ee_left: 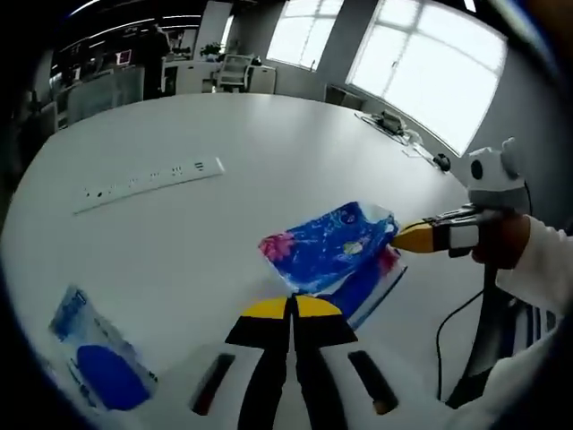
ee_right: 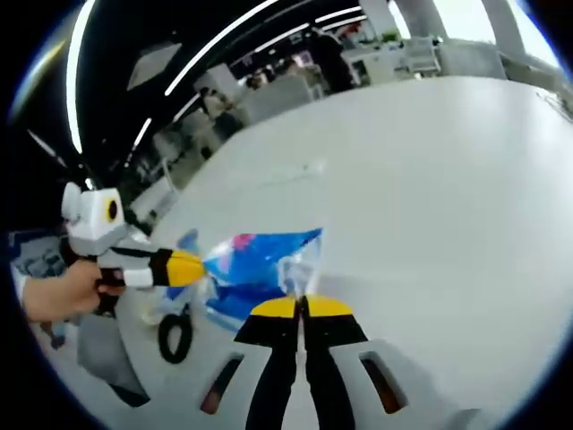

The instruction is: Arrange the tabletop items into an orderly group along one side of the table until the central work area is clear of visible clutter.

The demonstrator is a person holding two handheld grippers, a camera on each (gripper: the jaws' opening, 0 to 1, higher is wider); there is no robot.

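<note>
A blue plastic packet (ee_left: 327,249) with a pink flower print and a clear edge hangs just above the white table (ee_left: 269,143), stretched between both grippers. My left gripper (ee_left: 291,309) is shut, its yellow tips pinching the packet's near edge. From the right, my right gripper (ee_left: 405,238) is shut on the packet's far corner. In the right gripper view the packet (ee_right: 255,269) lies ahead of my right gripper (ee_right: 300,307). There the left gripper (ee_right: 195,268) comes in from the left and meets the packet's other end.
A small blue-and-white tissue pack (ee_left: 94,349) lies on the table at the lower left. A long white power strip (ee_left: 148,182) sits farther back. A black cable loop (ee_right: 175,336) hangs by the table edge. A hand (ee_right: 58,291) holds the left gripper.
</note>
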